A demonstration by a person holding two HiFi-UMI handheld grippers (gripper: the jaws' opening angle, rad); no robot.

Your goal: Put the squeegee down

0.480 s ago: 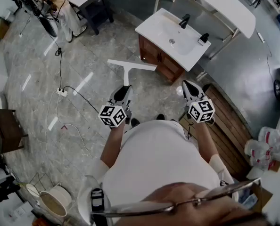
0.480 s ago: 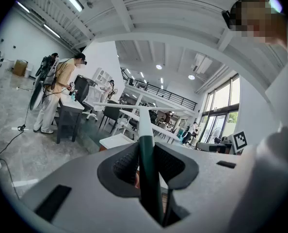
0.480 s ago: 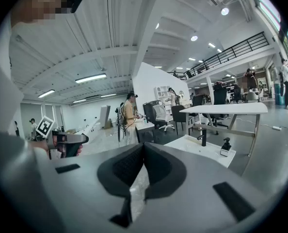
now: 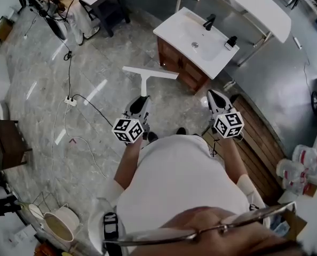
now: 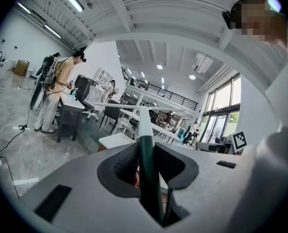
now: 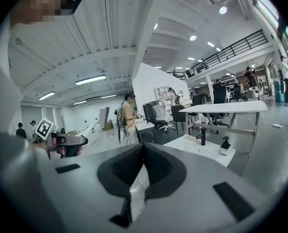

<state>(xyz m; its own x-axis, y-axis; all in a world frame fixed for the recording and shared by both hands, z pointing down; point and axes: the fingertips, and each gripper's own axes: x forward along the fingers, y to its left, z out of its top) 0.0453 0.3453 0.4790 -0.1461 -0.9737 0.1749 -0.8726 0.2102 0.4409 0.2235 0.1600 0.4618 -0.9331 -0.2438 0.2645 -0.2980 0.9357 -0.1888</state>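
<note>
The left gripper (image 4: 141, 100) is clamped on the dark green handle of the squeegee (image 4: 145, 76). The tool is held off the floor (image 4: 94, 63), its white blade crosswise ahead of the jaws, near the wooden vanity (image 4: 180, 71). The right gripper (image 4: 213, 96) has its jaws pressed together with nothing between them.

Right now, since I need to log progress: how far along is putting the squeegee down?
Done: nothing yet. In hand: the left gripper grips the squeegee by its dark handle, white blade out in the air ahead. The right gripper is shut, empty. To do: lower it to a surface and let go.
</note>
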